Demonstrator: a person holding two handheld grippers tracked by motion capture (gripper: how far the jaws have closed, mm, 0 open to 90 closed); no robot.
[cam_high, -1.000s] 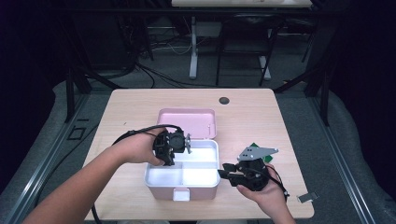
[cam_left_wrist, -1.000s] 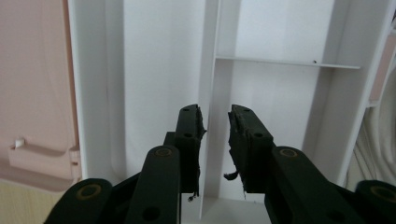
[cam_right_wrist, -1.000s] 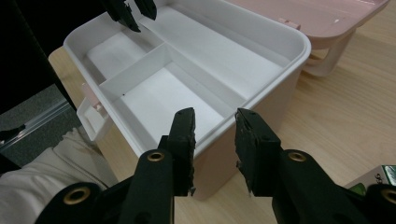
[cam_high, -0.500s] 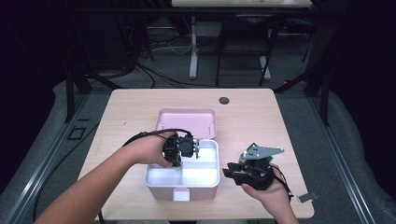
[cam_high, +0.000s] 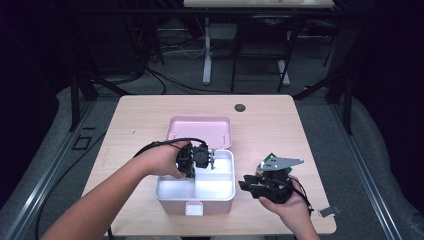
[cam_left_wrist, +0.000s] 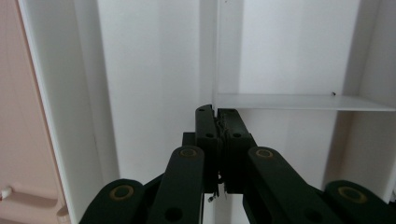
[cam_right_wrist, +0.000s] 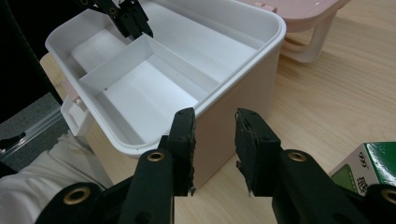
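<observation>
Left claw (cam_left_wrist: 217, 116) just pinched closed, right claw (cam_right_wrist: 214, 122) parted.

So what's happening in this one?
A person works two handheld grippers at a pink box with a white divided tray, its lid lying behind it. The left gripper has just closed on the tray's divider wall. The right gripper hovers beside the box, jaws apart and empty.

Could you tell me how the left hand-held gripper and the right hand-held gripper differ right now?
The left hand-held gripper reaches inside the white tray, at its divider; the right hand-held gripper sits outside, beside the tray's wall. The left's jaws have just been closing and now meet, with nothing visible between them; the right's stand apart, empty. Both have black jaws.
</observation>
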